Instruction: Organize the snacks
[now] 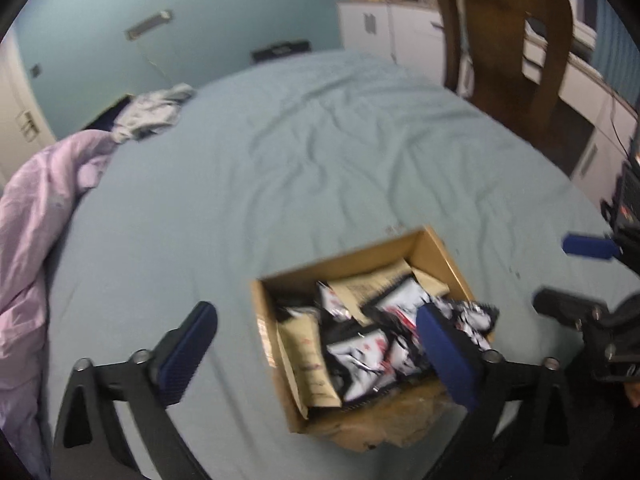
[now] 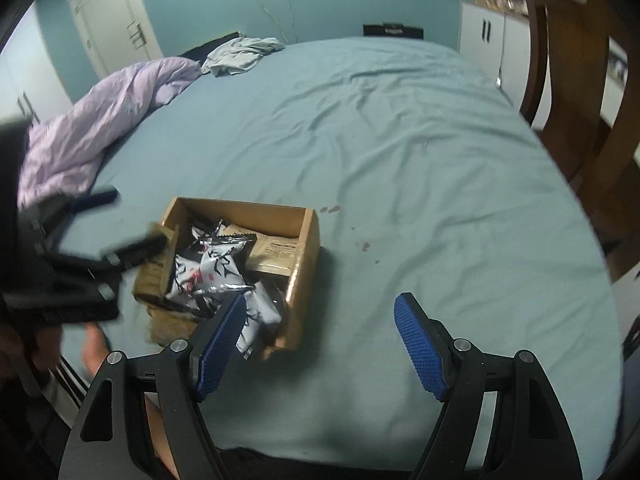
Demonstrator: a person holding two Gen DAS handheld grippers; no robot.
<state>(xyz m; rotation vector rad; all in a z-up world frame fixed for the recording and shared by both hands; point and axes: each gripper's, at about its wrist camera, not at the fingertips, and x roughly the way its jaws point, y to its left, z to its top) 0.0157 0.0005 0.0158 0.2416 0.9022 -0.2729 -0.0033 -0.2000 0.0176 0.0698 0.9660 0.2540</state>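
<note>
An open cardboard box (image 1: 436, 248) sits on the blue bed sheet, also in the right wrist view (image 2: 308, 240). It holds several black-and-white snack packets (image 1: 360, 354) (image 2: 216, 272) and tan packets (image 1: 310, 368) (image 2: 276, 252). My left gripper (image 1: 320, 344) is open and empty, above the box's left side; its right finger overlaps the packets. It shows at the left of the right wrist view (image 2: 116, 220). My right gripper (image 2: 320, 340) is open and empty, just right of the box's near corner. It shows at the right edge of the left wrist view (image 1: 568, 276).
A lilac duvet (image 2: 96, 120) lies bunched at the bed's left, with grey cloth (image 2: 240, 54) beyond it. A wooden chair (image 1: 508, 40) and white cabinets (image 1: 384, 28) stand past the bed's far right. The sheet (image 2: 400, 160) is wrinkled with small stains (image 2: 364, 245).
</note>
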